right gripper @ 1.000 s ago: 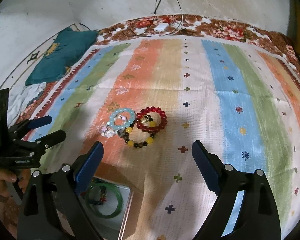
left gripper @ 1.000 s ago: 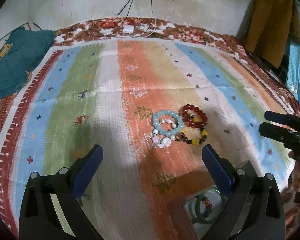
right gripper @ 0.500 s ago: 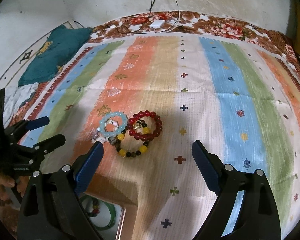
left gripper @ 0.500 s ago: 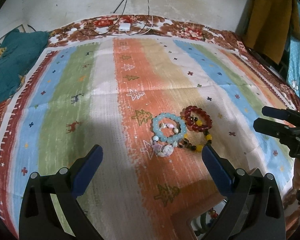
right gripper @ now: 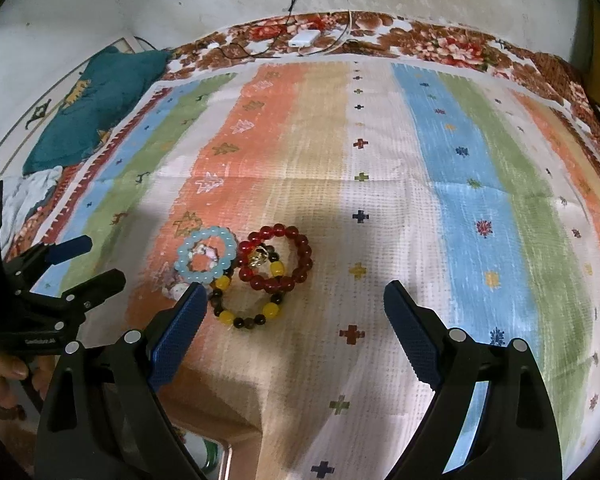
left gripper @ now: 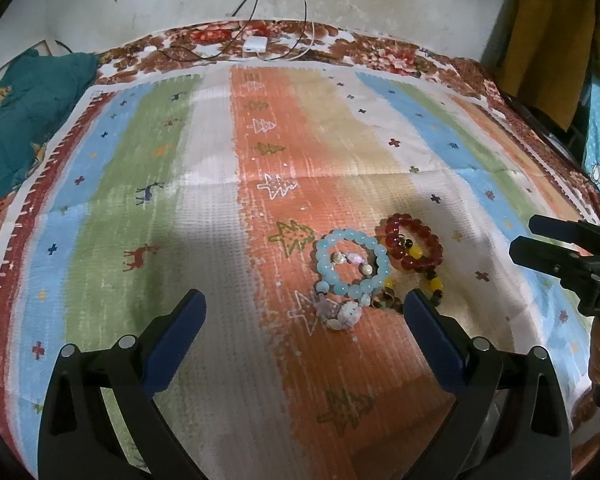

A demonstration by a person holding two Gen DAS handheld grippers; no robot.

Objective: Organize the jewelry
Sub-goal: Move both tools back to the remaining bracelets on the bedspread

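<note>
Both grippers hover low over the striped cloth (right gripper: 380,184), pointing forward, jaws spread wide and holding nothing. The left gripper (left gripper: 302,334) sits just short of the bracelets; the right gripper (right gripper: 292,312) has its left finger (right gripper: 176,332) overlapping the pile's near edge in its own view. The bracelets lie bunched on the orange stripe: a blue one (left gripper: 352,266), a red one (left gripper: 414,242) touching it, a yellow-and-dark one (right gripper: 248,300) partly under both, and a pale shell one (left gripper: 340,312), half hidden. At the bottom edge, a box corner (right gripper: 216,460) with something green inside is cut off. A hand (right gripper: 4,376) shows only in part.
</note>
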